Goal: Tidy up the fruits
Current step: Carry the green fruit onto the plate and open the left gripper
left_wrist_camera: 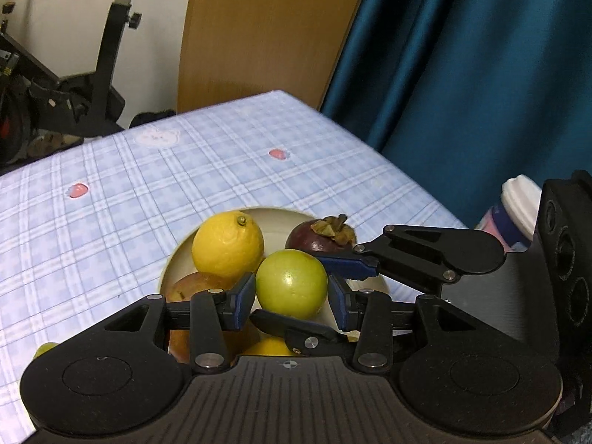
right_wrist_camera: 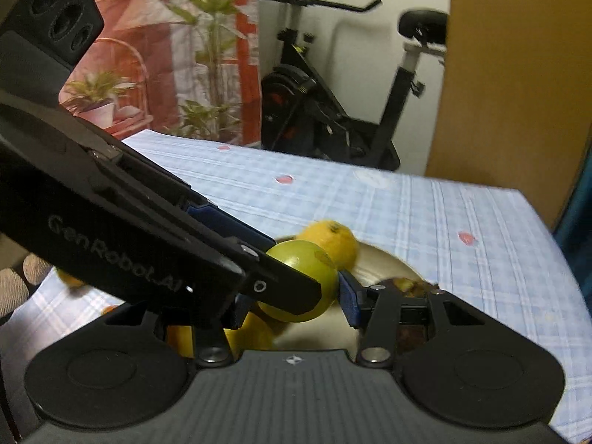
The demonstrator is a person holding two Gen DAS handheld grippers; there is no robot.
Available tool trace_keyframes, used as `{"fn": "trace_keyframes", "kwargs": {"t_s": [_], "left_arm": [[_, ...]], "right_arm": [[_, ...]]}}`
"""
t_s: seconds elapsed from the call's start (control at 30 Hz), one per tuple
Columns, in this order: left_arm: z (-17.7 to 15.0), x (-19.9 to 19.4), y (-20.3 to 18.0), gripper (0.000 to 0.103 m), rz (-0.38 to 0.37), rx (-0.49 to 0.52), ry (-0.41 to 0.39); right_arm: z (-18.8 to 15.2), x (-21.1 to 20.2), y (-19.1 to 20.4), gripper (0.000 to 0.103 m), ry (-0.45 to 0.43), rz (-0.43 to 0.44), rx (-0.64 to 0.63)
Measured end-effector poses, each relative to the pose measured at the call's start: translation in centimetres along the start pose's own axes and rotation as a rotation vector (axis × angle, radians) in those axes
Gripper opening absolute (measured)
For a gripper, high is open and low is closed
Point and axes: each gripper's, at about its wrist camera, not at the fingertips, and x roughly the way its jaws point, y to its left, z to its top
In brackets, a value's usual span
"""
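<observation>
Fingers of both grippers bracket the same green fruit (left_wrist_camera: pixel 291 282). Left gripper (left_wrist_camera: pixel 292 301): blue pads sit at the fruit's two sides, apparently clenched on it. Right gripper (right_wrist_camera: pixel 296 301) crosses at an angle; one pad meets the fruit's right side, the other is hidden behind the left gripper, so contact there cannot be confirmed.

Position: the fruit is held over a pale plate (left_wrist_camera: pixel 281 216) on the checked counter (left_wrist_camera: pixel 111 222). A lemon (left_wrist_camera: pixel 228 245) lies beyond-left and a mangosteen (left_wrist_camera: pixel 321 236) beyond-right, both near the fruit. The fruit is round, with no long axis to align.

Clearance: open counter extends beyond and left of the plate; the right edge is near. Judged risk: crossed fingers leave little room for parting.
</observation>
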Motion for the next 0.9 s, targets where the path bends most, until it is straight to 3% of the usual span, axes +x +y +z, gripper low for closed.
{"fn": "trace_keyframes", "kwargs": {"t_s": [0.43, 0.9], "left_arm": [[0.6, 2.0, 0.4, 0.046, 0.010, 0.000, 0.041], [1.1, -1.0, 2.0, 0.046, 0.028, -0.075, -0.034]], "right_arm": [[-1.3, 1.3, -2.1, 0.050, 0.013, 0.030, 0.065], [-1.3, 1.3, -1.3, 0.051, 0.026, 0.025, 0.004]]}}
